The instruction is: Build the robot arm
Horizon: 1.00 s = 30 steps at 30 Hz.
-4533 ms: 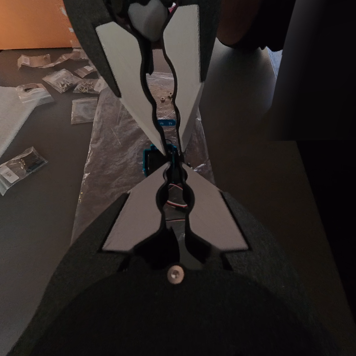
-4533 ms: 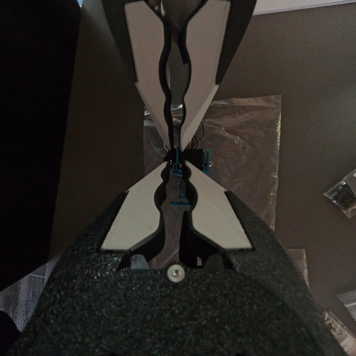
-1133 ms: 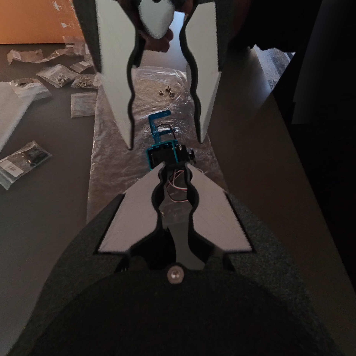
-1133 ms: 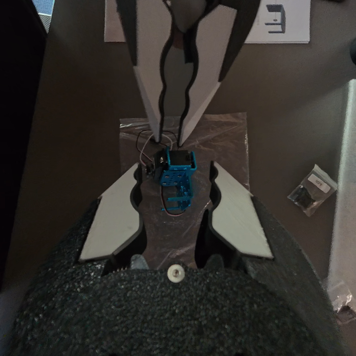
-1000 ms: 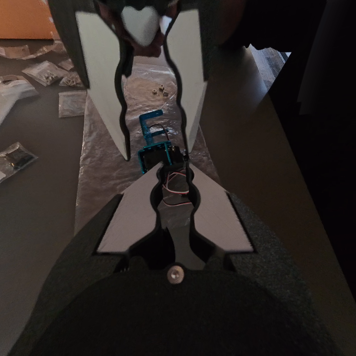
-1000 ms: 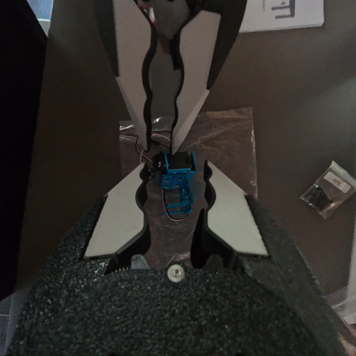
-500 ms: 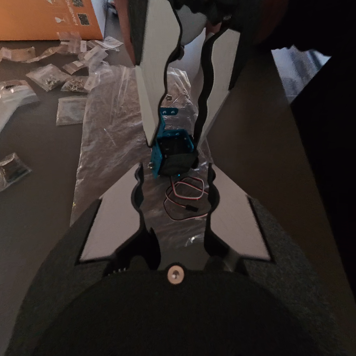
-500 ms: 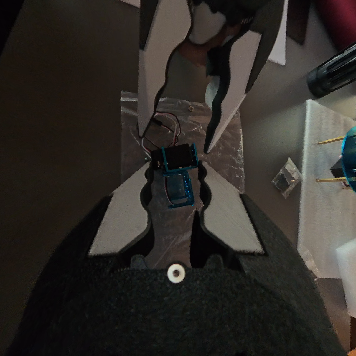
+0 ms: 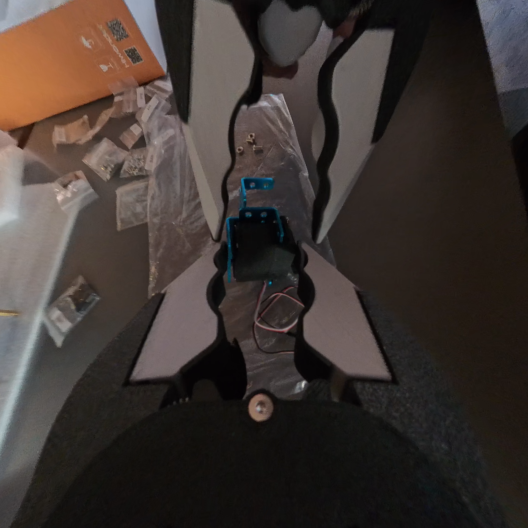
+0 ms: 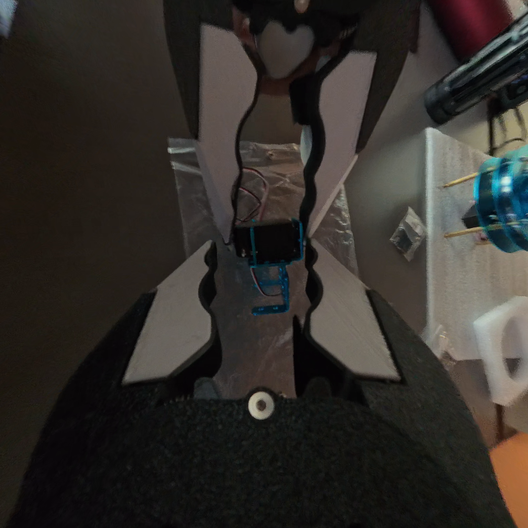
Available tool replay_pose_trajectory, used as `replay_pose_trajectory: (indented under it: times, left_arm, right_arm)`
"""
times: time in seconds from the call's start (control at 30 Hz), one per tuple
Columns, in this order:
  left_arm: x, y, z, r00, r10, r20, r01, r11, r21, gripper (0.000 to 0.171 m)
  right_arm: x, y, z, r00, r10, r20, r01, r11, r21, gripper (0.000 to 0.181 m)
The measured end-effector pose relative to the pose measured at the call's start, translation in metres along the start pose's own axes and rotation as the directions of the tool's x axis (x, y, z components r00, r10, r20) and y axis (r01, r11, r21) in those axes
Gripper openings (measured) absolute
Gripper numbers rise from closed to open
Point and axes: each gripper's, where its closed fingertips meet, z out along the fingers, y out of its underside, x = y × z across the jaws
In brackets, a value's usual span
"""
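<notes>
The black servo in its blue bracket (image 9: 261,257) sits over the clear plastic bag (image 9: 177,217) between both grippers, the right gripper (image 10: 260,244) parted with gaps either side, the left gripper (image 9: 261,251) straddling it closely, contact unclear, 3 small fasteners (image 9: 251,143) lying beyond.

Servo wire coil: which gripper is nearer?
Left. The wire coil lies between the left gripper's fingers; the right gripper is across the servo from it.
</notes>
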Motion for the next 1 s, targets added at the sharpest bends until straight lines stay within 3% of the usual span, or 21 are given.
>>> replay_pose_trajectory:
  times: [0.07, 0.17, 0.27, 0.4, 0.5, 0.63, 0.77, 0.93, 1.0]
  left_arm:
    - [-0.003, -0.001, -0.005, 0.996, 0.076, 0.041, -0.073, 0.995, -0.067, 0.047]
    - [-0.004, -0.005, -0.01, 0.995, 0.096, 0.038, -0.092, 0.991, -0.097, 0.048]
    - [-0.004, -0.004, -0.014, 0.999, 0.044, 0.021, -0.043, 0.998, -0.048, 0.046]
    - [-0.002, 0.006, -0.018, 0.994, -0.084, -0.07, 0.086, 0.996, 0.034, 0.058]
    - [0.002, 0.009, -0.009, 0.989, -0.109, -0.099, 0.115, 0.992, 0.059, 0.069]
    - [0.002, -0.009, 0.009, 0.996, -0.075, -0.053, 0.079, 0.993, 0.082, 0.078]
    - [0.001, -0.026, 0.026, 0.998, -0.042, -0.045, 0.045, 0.995, 0.09, 0.078]
    - [-0.003, -0.037, 0.042, 1.0, 0.007, -0.003, -0.007, 0.995, 0.104, 0.076]
    - [-0.001, -0.037, 0.046, 0.999, 0.038, 0.008, -0.038, 0.994, 0.099, 0.068]
  right_arm:
    - [0.008, -0.002, 0.0, 0.995, -0.041, -0.086, 0.04, 0.999, -0.017, 0.056]
    - [0.01, -0.006, -0.006, 0.996, -0.034, -0.085, 0.036, 0.999, 0.023, 0.045]
    - [0.009, 0.005, -0.008, 1.0, 0.023, -0.005, -0.023, 0.999, 0.034, 0.044]
    - [0.006, 0.014, -0.018, 0.997, 0.054, 0.046, -0.059, 0.992, 0.115, 0.045]
    - [0.006, 0.024, -0.027, 0.993, 0.086, 0.085, -0.102, 0.974, 0.201, 0.045]
    - [0.008, 0.042, -0.036, 0.981, 0.133, 0.141, -0.168, 0.947, 0.275, 0.044]
    - [0.005, 0.069, -0.039, 0.976, 0.153, 0.154, -0.186, 0.954, 0.234, 0.044]
    - [0.003, 0.067, -0.044, 0.975, 0.159, 0.154, -0.194, 0.95, 0.244, 0.044]
    - [0.004, 0.061, -0.044, 0.984, 0.128, 0.122, -0.157, 0.95, 0.271, 0.044]
